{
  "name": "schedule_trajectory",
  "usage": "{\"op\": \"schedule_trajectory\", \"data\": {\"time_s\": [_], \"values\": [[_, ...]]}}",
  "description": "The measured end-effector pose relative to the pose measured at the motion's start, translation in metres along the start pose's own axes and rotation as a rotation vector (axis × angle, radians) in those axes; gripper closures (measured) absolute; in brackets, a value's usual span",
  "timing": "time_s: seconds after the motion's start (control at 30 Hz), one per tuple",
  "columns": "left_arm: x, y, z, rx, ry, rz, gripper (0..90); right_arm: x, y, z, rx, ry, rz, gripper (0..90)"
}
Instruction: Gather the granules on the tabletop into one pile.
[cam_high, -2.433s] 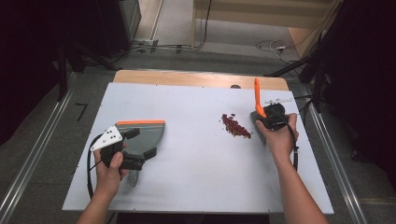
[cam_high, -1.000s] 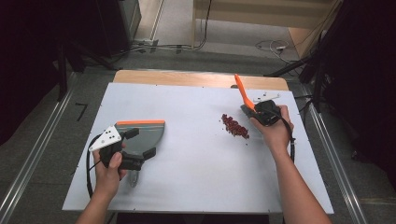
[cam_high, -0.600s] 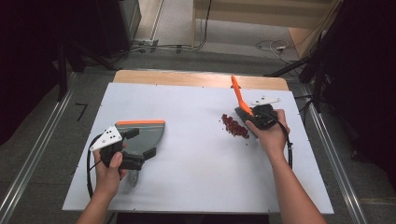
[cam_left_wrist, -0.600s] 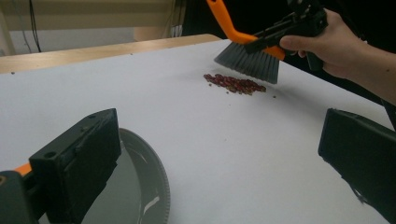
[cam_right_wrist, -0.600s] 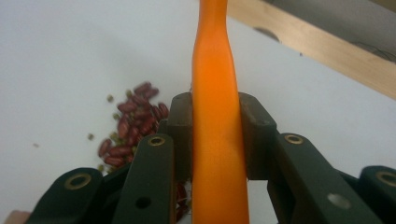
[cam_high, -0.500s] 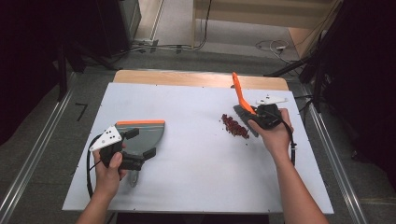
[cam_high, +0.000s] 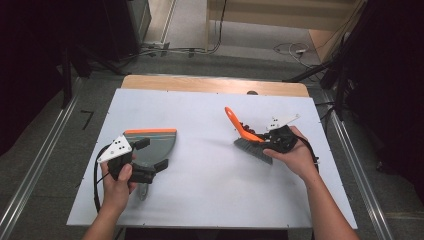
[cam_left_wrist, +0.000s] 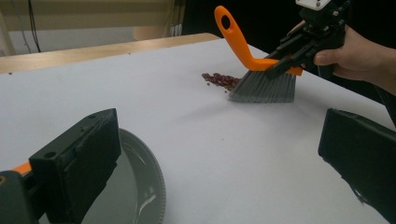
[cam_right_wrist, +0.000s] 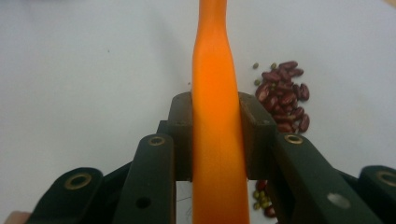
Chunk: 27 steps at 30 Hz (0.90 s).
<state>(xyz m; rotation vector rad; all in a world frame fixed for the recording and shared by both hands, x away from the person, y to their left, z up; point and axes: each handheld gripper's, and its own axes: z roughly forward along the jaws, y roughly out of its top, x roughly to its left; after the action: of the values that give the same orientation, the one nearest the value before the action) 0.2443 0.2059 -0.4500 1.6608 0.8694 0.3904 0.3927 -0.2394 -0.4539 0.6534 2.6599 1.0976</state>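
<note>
Item 1: hand brush (cam_high: 248, 140), smooth orange plastic handle with a hanging hole at its tip, dense grey bristles in a flat block. Bristle ends rest on the tabletop (cam_high: 210, 200), right of centre; the handle slants up and away toward the far-left.

Item 2: beans (cam_right_wrist: 286, 95), a small loose heap of glossy dark red, kidney-shaped pieces with a few tiny green round ones mixed in. They lie just beside the bristles, on the far side of the brush.

Item 3: right tongs (cam_high: 272, 142), black, with a pale three-cornered plate on top, held in the right hand (cam_high: 295, 155). The 2 jaws are clamped on the brush handle, 1 pad on each flat side.

Item 4: dustpan (cam_high: 152, 145), grey plastic with an orange front lip and a ribbed, curved inner edge. It lies flat on the left half of the tabletop, well apart from the brush.

Item 5: left tongs (cam_high: 145, 160), black, in the left hand (cam_high: 117, 182). Jaws spread wide, over the dustpan's rear.

Item 6: tabletop, matte white sheet, rectangular, with a bare wooden strip along the far edge.
</note>
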Motion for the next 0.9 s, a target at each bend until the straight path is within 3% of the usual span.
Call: {"op": "schedule_trajectory", "data": {"time_s": [0.13, 0.27, 0.5, 0.7, 0.9], "values": [[0.001, 0.0, 0.001, -0.001, -0.002, -0.003, 0.0, -0.008, 0.004, 0.005, 0.012, -0.017, -0.024, 68.5], [0.001, 0.0, 0.0, -0.002, -0.002, -0.002, 0.0, -0.015, 0.008, 0.007, 0.021, -0.067, 0.002, 68.5], [0.001, 0.0, -0.001, -0.005, 0.0, -0.004, 0.0, -0.015, 0.017, 0.003, 0.0, -0.085, 0.009, 68.6], [0.002, 0.0, -0.002, -0.005, 0.003, -0.003, 0.0, -0.01, 0.018, -0.014, -0.034, -0.109, 0.086, 68.6], [0.002, 0.0, -0.002, -0.008, 0.006, -0.006, 0.0, 0.0, 0.001, -0.039, -0.1, -0.159, 0.184, 68.6]]}}
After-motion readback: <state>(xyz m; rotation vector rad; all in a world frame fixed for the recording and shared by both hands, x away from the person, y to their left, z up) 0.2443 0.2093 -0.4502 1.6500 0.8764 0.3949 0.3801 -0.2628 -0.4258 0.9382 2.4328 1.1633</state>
